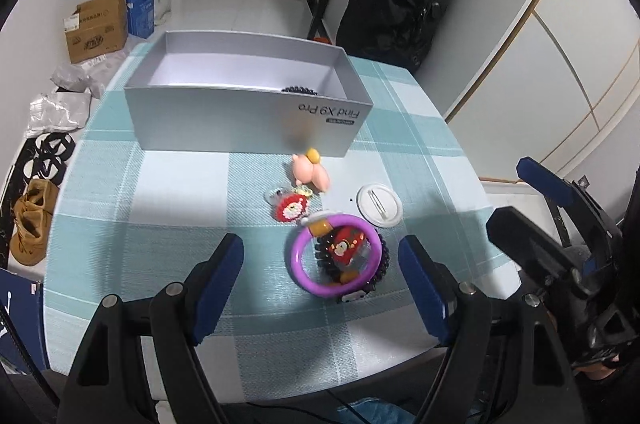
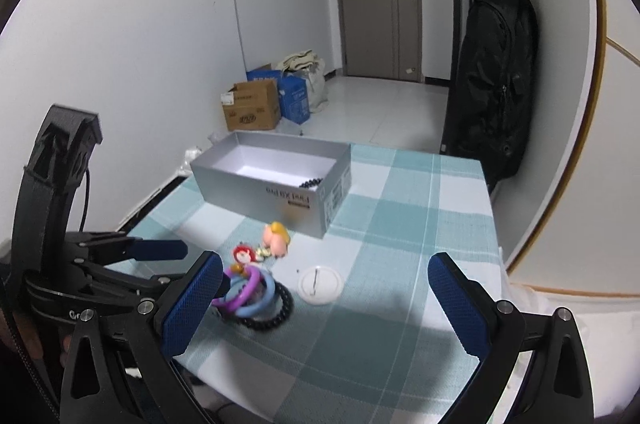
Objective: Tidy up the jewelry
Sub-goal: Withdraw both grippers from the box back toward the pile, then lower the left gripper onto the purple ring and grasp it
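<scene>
Checked cloth covers the desk [image 1: 160, 184], where one bead bracelet [image 1: 300, 89] lies in the box [image 1: 248, 120]; rings [image 1: 332, 256], charms [image 1: 292, 206] and badge [image 1: 379, 204] wait outside. Both grippers [image 1: 320, 288] [image 2: 324, 300] hover, fingers apart, empty.

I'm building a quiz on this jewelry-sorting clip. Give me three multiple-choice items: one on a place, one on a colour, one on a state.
1. Where is the dark bead bracelet that is already put away?
A. inside the grey box
B. on the floor
C. on the white round lid

2. What colour is the ring lying topmost on the pile, seen from the left wrist?
A. green
B. purple
C. white

3. How is the left gripper?
A. shut on the ring
B. shut on the lid
C. open, holding nothing

Answers: 1 A, the beads show over the box's near wall. 2 B, the ring is plainly purple. 3 C, its blue pads stand wide apart, touching nothing.
</scene>
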`<state>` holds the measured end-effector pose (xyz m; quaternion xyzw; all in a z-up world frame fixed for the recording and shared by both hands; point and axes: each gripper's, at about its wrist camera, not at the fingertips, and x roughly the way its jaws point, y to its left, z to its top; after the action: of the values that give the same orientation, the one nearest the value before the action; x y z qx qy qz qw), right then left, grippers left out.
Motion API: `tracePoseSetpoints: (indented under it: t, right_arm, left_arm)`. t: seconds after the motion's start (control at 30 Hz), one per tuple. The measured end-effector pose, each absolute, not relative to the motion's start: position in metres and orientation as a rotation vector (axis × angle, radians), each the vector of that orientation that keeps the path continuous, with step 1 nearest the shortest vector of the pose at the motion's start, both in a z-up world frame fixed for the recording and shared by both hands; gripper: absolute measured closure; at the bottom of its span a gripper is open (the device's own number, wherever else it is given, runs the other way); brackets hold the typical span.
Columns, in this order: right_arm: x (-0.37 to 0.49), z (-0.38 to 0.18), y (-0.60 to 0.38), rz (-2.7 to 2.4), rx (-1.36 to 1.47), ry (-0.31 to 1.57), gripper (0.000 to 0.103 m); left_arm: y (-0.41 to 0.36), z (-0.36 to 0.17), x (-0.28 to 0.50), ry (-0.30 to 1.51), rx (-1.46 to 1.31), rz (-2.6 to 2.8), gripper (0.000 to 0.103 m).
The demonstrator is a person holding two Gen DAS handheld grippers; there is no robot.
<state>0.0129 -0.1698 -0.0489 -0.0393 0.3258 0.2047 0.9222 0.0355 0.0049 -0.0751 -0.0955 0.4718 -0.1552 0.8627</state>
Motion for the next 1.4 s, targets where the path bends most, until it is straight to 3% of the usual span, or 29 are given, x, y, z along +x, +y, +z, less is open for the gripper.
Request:
tracePoseSetpoints:
  t: [0.4,0.5,0.67,0.8,0.87,1.4]
  right_arm:
    - [0.024,-0.059,-0.186,0.365,-0.009,0.748,0.0]
    - [0.026,-0.061,-0.189,0.358,0.004,0.762,0.0]
    - [0.027,-0.062,-0.188,0.366,0.006,0.765,0.0]
    - [0.026,-0.062,-0.184,0.377,0.0,0.768,0.0]
    - [0.026,-0.063,-0.183,0.379,-0.008,0.769,0.0]
    - [0.029,-0.069,-0.179,0.39,-0.01,0.788,0.0]
  left_arm:
    - [-0.012,-0.083,0.035,1.019,-0.154,-0.365,0.029]
    - [-0.015,-0.086,0.036,1.032,-0.14,-0.377,0.045]
    - [-0.007,-0.09,0.039,1.05,-0.183,-0.375,0.06]
    - [-0.002,-0.091,0.04,1.057,-0.232,-0.401,0.065]
    - [-0.006,-0.092,0.039,1.066,-0.21,-0.407,0.088]
    - [-0.003,-0.092,0.04,1.077,-0.199,-0.445,0.099]
